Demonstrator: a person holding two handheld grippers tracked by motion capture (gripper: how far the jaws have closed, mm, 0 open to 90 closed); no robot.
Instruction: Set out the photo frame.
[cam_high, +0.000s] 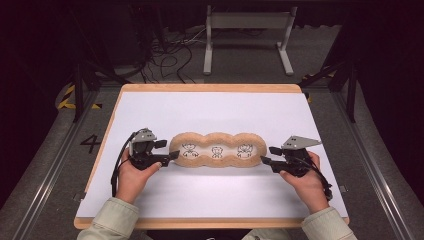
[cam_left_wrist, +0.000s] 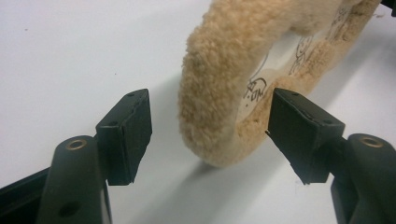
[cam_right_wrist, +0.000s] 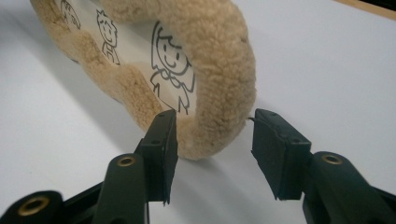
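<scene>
Two grippers sit at either end of a fuzzy tan mat (cam_high: 218, 150) that lies at the middle of the high view, on a white table (cam_high: 215, 110) with a wooden edge. The mat has a wavy outline of three joined lobes, a thick fleecy rim, and a white inner panel with three small line-drawn cartoon figures in a row.

At the left of the high view, the left gripper (cam_high: 170, 150) is held by the person's left hand (cam_high: 131, 175), its jaws spread apart and pointing toward the mat's left end. In the left gripper view the left gripper (cam_left_wrist: 210, 135) has its two black jaws at the lower left and lower right of the frame, with the mat's (cam_left_wrist: 219, 84) fleecy rim between them; neither jaw is seen pressing on it, so the gripper is released.

At the right of the high view, the right gripper (cam_high: 266, 155) is held by the right hand (cam_high: 309, 185), with its jaws spread toward the mat's right end. In the right gripper view the right gripper (cam_right_wrist: 212, 140) straddles the rim of the mat (cam_right_wrist: 219, 70), one jaw on the inner side near a drawn smiling figure and the other outside; whether either touches the fleece cannot be told, but the jaws are parted.

Pale sleeves enter at the bottom of the high view. Beyond the table, at the top of the frame, a grey metal stand (cam_high: 247, 35) is on the floor beside dark cables (cam_high: 170, 55).
</scene>
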